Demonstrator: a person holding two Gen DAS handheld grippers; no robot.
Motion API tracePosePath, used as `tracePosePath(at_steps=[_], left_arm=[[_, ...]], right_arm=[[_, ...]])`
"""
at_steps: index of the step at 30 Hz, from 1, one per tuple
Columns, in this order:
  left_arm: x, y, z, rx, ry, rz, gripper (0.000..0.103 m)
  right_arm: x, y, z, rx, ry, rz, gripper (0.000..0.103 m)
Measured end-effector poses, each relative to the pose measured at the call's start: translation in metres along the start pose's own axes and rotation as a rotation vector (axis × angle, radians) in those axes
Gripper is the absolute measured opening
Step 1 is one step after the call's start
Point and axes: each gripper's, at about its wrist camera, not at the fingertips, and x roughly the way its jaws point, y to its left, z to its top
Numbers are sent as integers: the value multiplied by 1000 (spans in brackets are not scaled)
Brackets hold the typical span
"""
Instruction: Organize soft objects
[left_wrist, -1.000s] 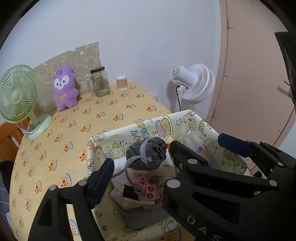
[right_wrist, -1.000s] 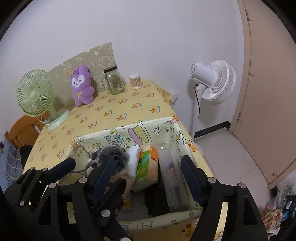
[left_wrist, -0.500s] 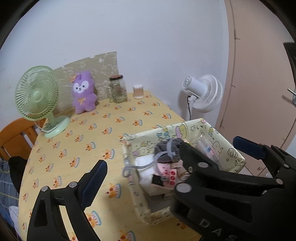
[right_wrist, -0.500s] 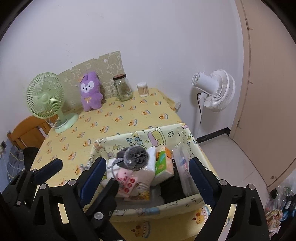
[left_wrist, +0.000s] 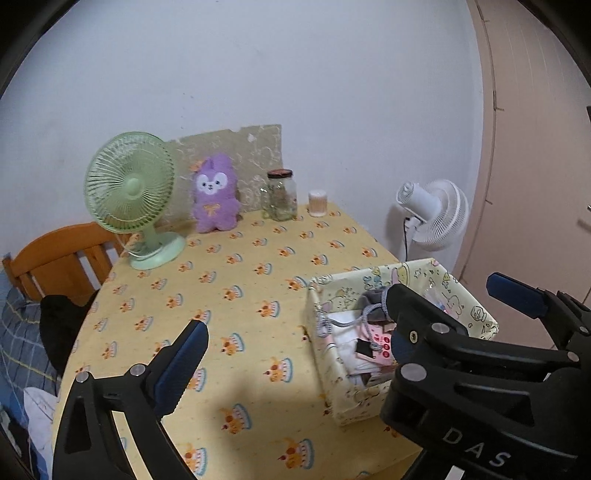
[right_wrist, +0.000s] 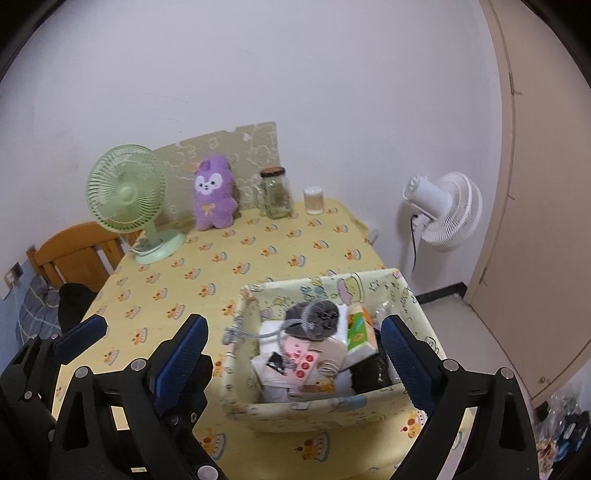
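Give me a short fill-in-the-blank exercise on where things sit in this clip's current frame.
1. The grey drawstring pouch lies inside the patterned ____.
2. The purple plush toy stands between the glass jar and the ____ desk fan.
3. Nothing is gripped by the left hand-held gripper or the right hand-held gripper; the jaws of both are ____.
4. The white fan stands beside the table, not ____ it.

Missing words: box; green; opening; on

Left gripper (left_wrist: 299, 339): jaws opening, nothing between them
Box (left_wrist: 373, 404): on table (left_wrist: 258, 280), grey pouch (left_wrist: 373, 304) inside
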Motion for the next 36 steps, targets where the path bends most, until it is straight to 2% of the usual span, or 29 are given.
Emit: tracePosePath(at_steps=[5, 12, 19, 28, 36], left_arm=[[-17, 10, -1, -9, -26, 16, 103], [-47, 34, -3, -39, -83, 91, 103], [-65, 51, -6, -56, -114, 116, 103], [-75, 66, -13, -86, -130, 134, 103], [-79, 74, -18, -137, -139, 173, 103]], right_arm=[[-14, 12, 1, -3, -30, 15, 97], [-37, 28, 2, -20, -86, 30, 97], [-57, 40, 0, -29, -128, 48, 97], [-71, 51, -6, -36, -155, 52, 99], [-74, 52, -6, -48, -165, 89, 101]])
